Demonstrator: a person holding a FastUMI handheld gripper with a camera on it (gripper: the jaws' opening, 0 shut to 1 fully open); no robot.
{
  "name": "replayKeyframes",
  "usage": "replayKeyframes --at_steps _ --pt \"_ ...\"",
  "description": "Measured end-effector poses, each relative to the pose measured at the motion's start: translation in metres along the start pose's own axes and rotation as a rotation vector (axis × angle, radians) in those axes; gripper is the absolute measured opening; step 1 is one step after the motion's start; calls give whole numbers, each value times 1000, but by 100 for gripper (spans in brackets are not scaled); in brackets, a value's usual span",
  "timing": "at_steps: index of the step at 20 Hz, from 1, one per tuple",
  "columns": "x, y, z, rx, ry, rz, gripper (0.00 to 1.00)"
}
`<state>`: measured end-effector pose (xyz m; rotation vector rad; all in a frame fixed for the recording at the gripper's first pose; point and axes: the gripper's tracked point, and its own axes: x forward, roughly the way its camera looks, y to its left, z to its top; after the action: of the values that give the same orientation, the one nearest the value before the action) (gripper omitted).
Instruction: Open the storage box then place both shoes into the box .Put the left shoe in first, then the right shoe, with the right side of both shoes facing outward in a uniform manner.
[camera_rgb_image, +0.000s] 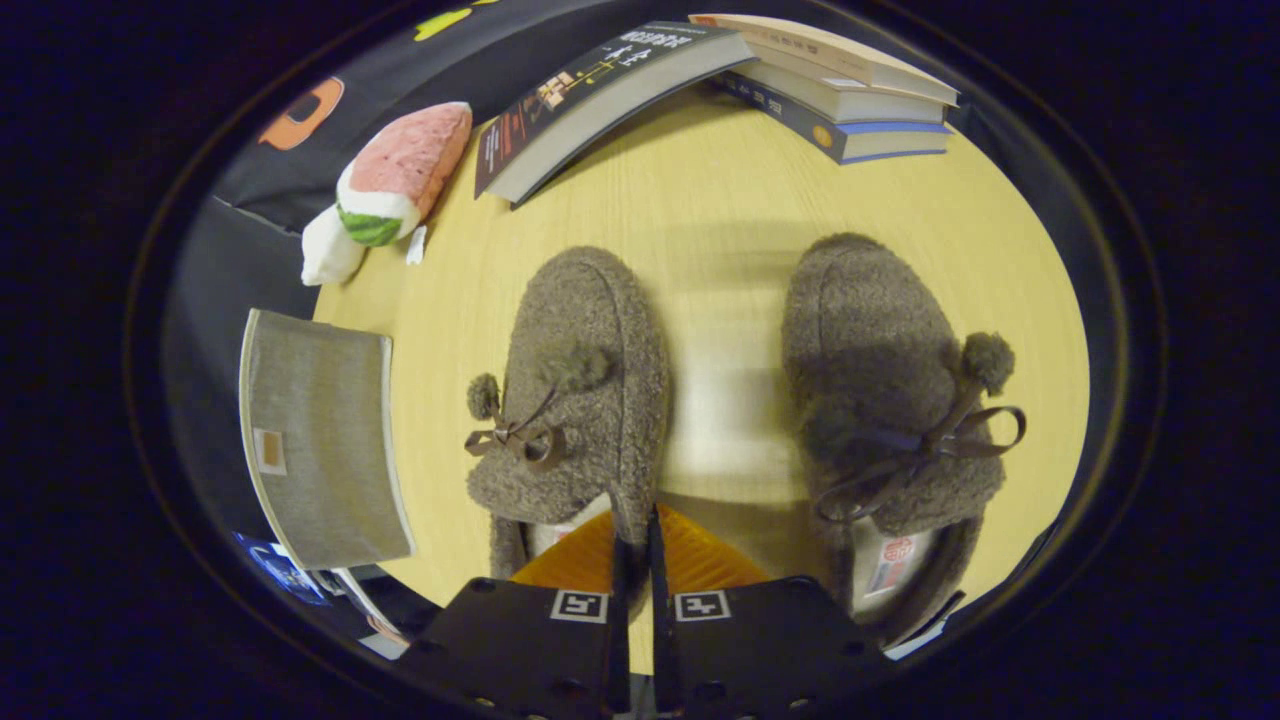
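Observation:
Two brown fuzzy slippers with bows and pom-poms lie side by side on the wooden table (720, 200), toes pointing away from me. My gripper (636, 545) is shut on the left-hand slipper (575, 380), pinching the inner side wall of its opening between the fingertips. The right-hand slipper (880, 370) lies apart, just beyond and right of the fingers, its insole label showing. The grey fabric storage box (320, 440) stands to the left of the held slipper at the table's edge, its top shut.
A watermelon-slice plush toy (395, 185) lies at the far left of the table. A dark book (600, 95) leans against a stack of books (840, 95) at the back. Bare tabletop lies between the slippers.

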<state>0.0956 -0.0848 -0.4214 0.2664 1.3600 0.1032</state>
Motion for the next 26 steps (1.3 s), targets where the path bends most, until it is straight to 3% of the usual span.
replayKeyframes --at_steps 1,2,8,15,20,26 --pt "-2 -1 1 16 1 -1 10" --pt "1 0 -2 22 7 5 1" --pt "-19 -8 1 38 -41 -48 1" --pt "-76 25 6 132 -110 19 1" --pt "-118 89 7 110 -158 88 1" --pt "-153 207 -3 11 -191 181 0"
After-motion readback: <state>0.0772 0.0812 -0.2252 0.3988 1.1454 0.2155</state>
